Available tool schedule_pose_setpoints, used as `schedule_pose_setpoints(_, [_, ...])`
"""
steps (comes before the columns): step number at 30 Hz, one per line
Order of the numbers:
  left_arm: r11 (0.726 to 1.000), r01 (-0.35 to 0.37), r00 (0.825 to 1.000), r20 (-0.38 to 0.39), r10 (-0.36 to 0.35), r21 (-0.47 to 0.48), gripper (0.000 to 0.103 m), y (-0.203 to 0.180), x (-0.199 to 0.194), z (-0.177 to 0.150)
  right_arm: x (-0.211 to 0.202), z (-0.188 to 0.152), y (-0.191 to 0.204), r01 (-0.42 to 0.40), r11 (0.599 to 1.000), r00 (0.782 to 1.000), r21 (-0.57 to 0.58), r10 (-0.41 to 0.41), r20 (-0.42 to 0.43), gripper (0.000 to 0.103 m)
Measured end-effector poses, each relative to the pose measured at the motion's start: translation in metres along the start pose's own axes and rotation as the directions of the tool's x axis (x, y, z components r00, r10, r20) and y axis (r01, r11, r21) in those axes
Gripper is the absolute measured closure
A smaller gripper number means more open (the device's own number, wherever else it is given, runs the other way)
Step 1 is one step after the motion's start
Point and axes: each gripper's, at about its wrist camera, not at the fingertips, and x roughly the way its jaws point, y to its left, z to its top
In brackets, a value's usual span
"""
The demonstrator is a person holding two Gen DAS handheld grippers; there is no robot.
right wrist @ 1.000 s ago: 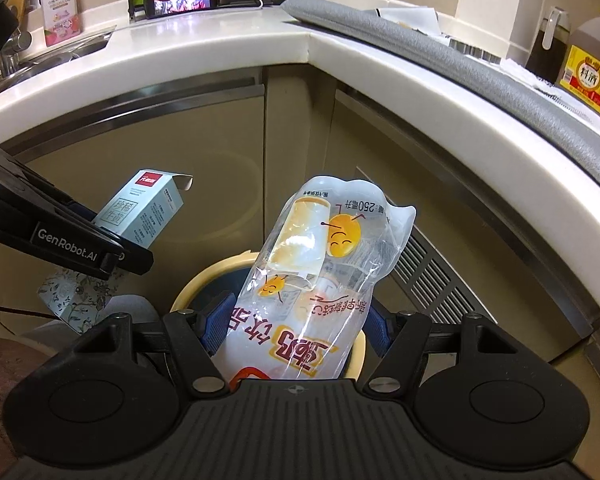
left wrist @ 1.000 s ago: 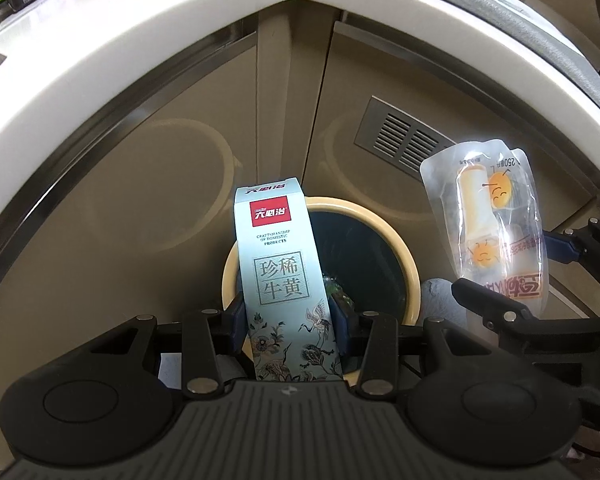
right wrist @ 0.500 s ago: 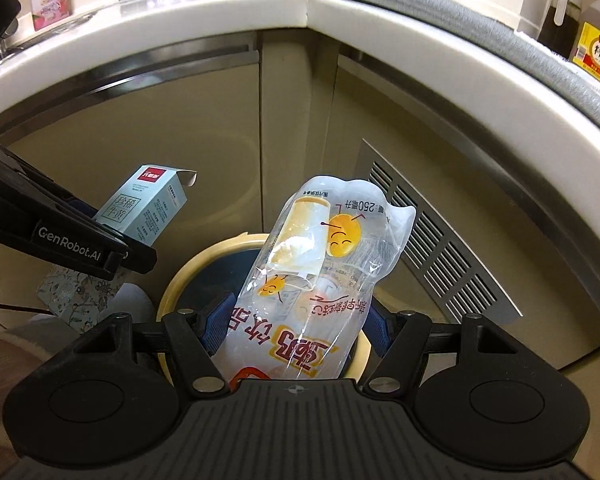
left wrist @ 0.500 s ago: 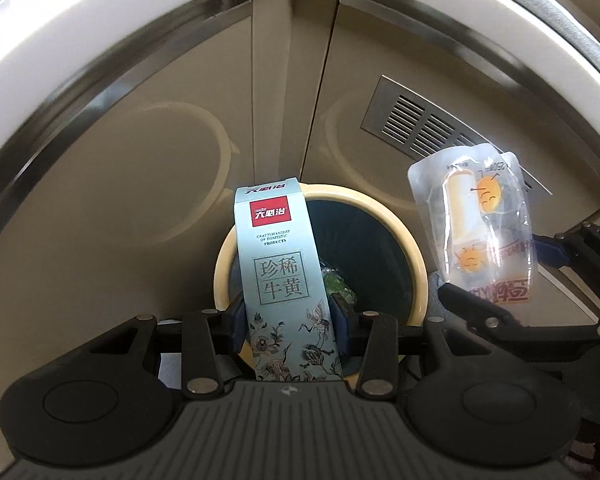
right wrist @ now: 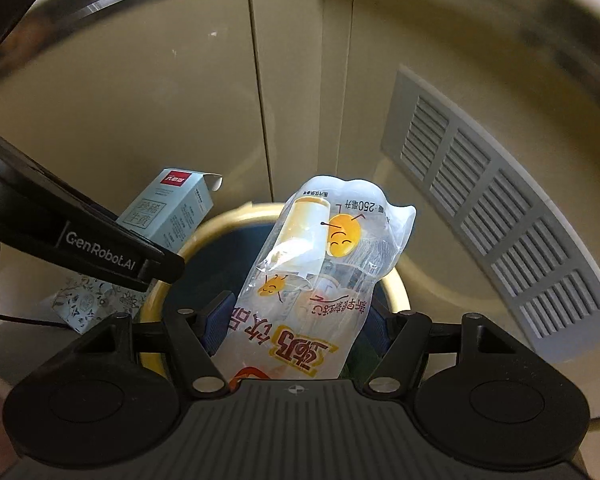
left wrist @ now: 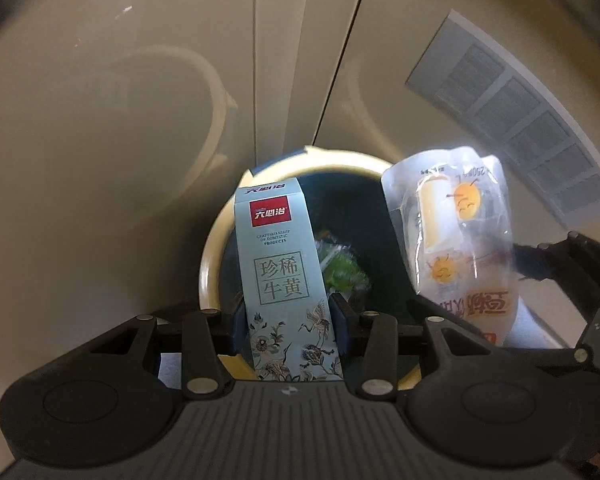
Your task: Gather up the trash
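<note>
I see my left gripper pinching a tall light blue box with a red label and birds drawn near its bottom. The blue fingers press on both sides of it. The box stands upright over a round bin with a yellow rim and a dark inside. Something green lies down in the bin. To the right, my right gripper holds a clear plastic bag with yellow smiley faces over the bin's edge. Behind are beige cabinet doors and a grey vent.
</note>
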Motion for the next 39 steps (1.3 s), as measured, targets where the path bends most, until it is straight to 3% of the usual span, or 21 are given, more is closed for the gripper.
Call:
schedule_pose_setpoints(11, [1.0, -0.014, 0.994, -0.109, 0.015, 0.014, 0.056, -0.012, 0.046, 0.02, 0.047, 0.007, -0.01, 0.013, 1.0, 0.995, 0.02, -0.011, -0.102, 0.033])
schedule_pose_setpoints(30, [0.999, -0.031, 0.992, -0.123, 0.035, 0.036, 0.056, -0.015, 0.06, 0.023, 0.066, 0.014, -0.001, 0.057, 0.998, 0.99, -0.025, -0.06, -0.127, 0.031])
schedule_pose_setpoints(31, [0.999, -0.032, 0.992, -0.118, 0.036, 0.032, 0.054, -0.014, 0.058, 0.023, 0.067, 0.015, 0.0, 0.064, 0.997, 0.99, -0.032, -0.067, -0.123, 0.029])
schedule_pose_setpoints(33, [0.999, -0.047, 0.992, -0.116, 0.048, 0.016, 0.04, -0.011, 0.058, 0.022, 0.067, 0.015, 0.0, 0.089, 0.995, 0.989, -0.038, -0.093, -0.115, 0.023])
schedule_pose_setpoints(34, [0.998, -0.065, 0.991, -0.118, 0.064, -0.003, 0.024, -0.008, 0.057, 0.023, 0.067, 0.015, -0.002, 0.106, 0.994, 0.988, -0.032, -0.109, -0.11, 0.019])
schedule_pose_setpoints(36, [0.998, -0.048, 0.992, -0.117, 0.043, -0.044, 0.004, 0.0, 0.055, 0.023, 0.064, 0.015, -0.009, 0.12, 0.993, 0.987, 0.001, -0.119, -0.104, 0.014])
schedule_pose_setpoints(39, [0.994, -0.003, 0.991, -0.13, -0.011, -0.109, 0.0, 0.008, 0.049, 0.022, 0.057, 0.013, -0.017, 0.104, 0.994, 0.99, 0.039, -0.1, -0.097, 0.008])
